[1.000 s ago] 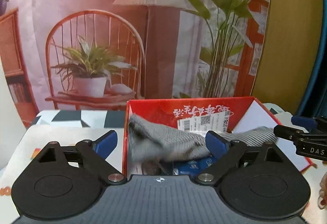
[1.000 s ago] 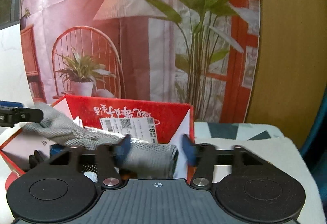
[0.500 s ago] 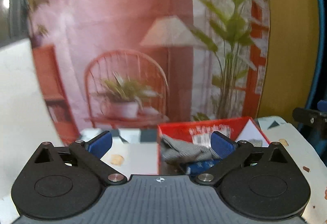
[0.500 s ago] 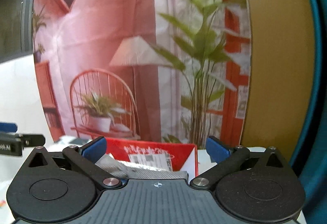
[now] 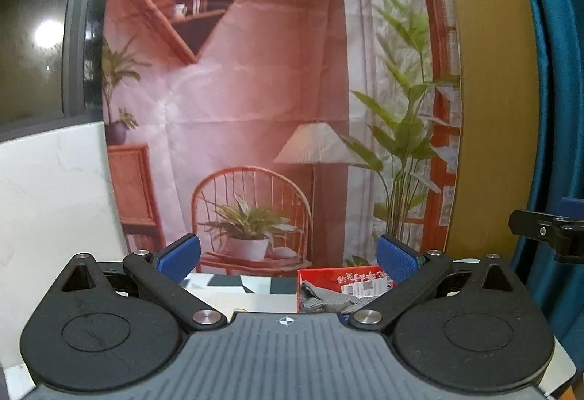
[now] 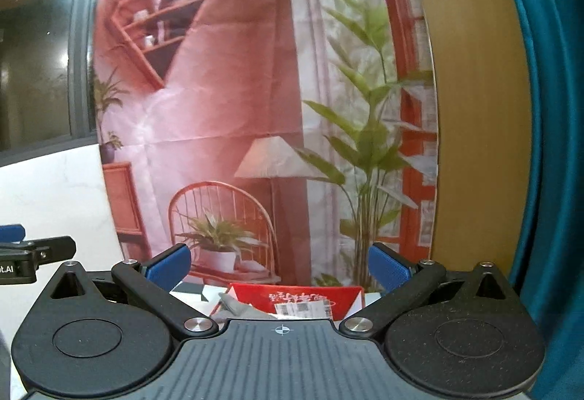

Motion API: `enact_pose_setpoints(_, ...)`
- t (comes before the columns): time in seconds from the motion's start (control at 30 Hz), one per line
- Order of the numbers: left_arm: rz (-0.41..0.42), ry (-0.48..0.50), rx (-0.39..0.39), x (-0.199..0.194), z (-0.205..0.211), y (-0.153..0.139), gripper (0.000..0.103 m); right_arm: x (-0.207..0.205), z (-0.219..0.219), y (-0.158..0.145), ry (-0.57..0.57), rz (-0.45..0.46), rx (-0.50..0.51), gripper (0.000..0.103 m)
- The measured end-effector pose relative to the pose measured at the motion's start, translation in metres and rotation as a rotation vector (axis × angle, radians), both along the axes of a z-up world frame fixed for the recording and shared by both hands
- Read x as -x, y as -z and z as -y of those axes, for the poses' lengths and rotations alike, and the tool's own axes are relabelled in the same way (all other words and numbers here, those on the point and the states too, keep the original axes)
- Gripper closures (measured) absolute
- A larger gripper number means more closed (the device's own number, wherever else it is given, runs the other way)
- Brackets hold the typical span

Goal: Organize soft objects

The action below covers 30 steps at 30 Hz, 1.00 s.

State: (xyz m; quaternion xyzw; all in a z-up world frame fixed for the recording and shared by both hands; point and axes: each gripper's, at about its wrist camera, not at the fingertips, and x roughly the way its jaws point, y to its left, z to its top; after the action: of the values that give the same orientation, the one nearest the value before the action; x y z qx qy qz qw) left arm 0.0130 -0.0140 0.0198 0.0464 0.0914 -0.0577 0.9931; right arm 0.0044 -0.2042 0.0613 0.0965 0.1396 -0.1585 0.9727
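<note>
Grey cloth (image 5: 325,299) now lies inside the red box (image 5: 339,281) on the table, released by both tools. The left gripper (image 5: 288,255) and right gripper (image 6: 279,263) have lifted well clear, jaws wide and empty. Judged from this, the placement is finished.

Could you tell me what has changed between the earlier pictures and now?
Both grippers let go of the grey cloth and drew up and back from the red box. The left gripper and right gripper now stand open and empty. The cloth stays in the box.
</note>
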Motion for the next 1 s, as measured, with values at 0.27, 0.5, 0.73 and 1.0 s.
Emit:
enact_pose_setpoints(0.27, 0.022, -0.017, 0.013, 0.02, -0.003, -0.007, 0.0, 0.023, -0.026, -0.019, 0.016, -0.011, 0.059, 0.0)
enact_pose_setpoints(0.5, 0.014, -0.015, 0.013, 0.018, -0.002, -0.005, 0.0, 0.028, -0.025, -0.02, 0.042, -0.018, 0.061, 0.0)
enact_pose_setpoints(0.73, 0.002, -0.012, 0.019, 0.015, -0.002, -0.003, 0.0, 0.03, -0.02, -0.019, 0.054, -0.029, 0.051, 0.0)
enact_pose_setpoints(1.0, -0.006, -0.027, 0.019, 0.012, -0.005, -0.003, 0.0, 0.028, -0.018, -0.017, 0.066, -0.045, 0.044, 0.0)
